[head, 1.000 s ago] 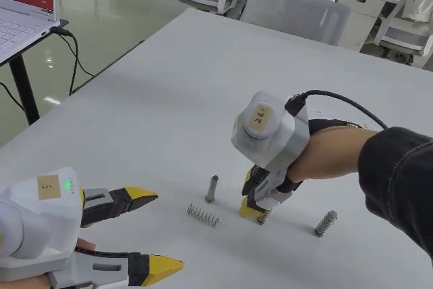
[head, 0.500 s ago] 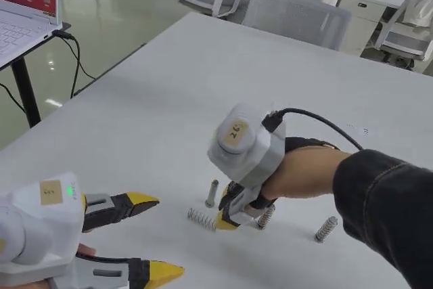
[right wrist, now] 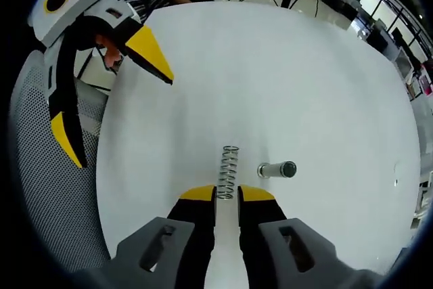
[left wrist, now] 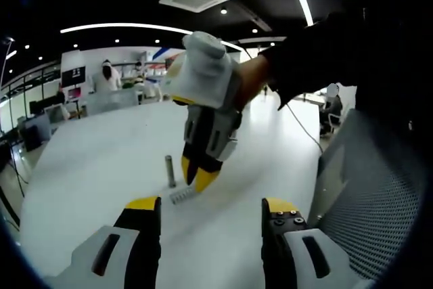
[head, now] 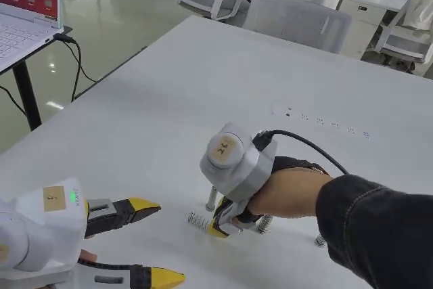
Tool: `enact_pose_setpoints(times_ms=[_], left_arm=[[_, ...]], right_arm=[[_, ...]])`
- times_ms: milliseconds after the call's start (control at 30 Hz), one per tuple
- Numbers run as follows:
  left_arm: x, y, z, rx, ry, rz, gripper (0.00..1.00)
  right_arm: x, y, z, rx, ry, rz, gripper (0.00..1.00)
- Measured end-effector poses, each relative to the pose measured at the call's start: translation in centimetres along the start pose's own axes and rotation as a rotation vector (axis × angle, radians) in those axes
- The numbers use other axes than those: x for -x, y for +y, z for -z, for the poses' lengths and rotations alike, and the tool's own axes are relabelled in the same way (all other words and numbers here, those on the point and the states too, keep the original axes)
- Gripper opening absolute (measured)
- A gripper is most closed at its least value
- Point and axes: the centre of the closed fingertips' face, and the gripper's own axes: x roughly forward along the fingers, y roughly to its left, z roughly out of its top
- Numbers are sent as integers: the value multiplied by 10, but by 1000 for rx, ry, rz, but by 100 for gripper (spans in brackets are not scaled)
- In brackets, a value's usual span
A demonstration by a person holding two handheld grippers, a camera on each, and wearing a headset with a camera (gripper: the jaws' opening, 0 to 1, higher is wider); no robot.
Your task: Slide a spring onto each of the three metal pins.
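Observation:
A loose spring (right wrist: 228,167) lies flat on the white table (right wrist: 284,65). Its near end sits between the tips of my right gripper (right wrist: 228,195), whose jaws stand almost together, shut on it. Just right of the spring a bare metal pin (right wrist: 277,169) stands upright. From the head view, the right gripper (head: 218,227) points down at the spring (head: 197,220), beside the pin (head: 212,199). A second pin carrying a spring (head: 264,223) is behind the hand. A third (head: 318,240) peeks out by the sleeve. My left gripper (head: 162,241) is open, low at the near left.
A laptop (head: 24,5) sits on a side stand at the far left, with a cable hanging down. Office chairs (head: 294,11) and a person stand beyond the table's far edge. In the left gripper view, the right gripper (left wrist: 199,174) hangs above the spring (left wrist: 181,196) and the pin (left wrist: 170,170).
My right gripper has moved left, away from the pin with a spring on it, and lowered onto the loose spring lying beside the bare pin. The left gripper has stayed open.

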Motion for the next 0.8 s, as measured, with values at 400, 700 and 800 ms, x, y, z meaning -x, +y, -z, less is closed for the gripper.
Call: enact_pose_setpoints(times_ms=[400, 700, 800], left_arm=[[0, 2, 1, 3, 0, -5, 54], [-1, 1, 0, -2, 4, -3, 54], [-1, 0, -1, -5, 5, 0, 54]], right_arm=[[-7, 0, 5, -23, 8, 1, 8], [0, 13, 5, -21, 1, -11, 8], [4, 20, 6, -15, -4, -25, 8]])
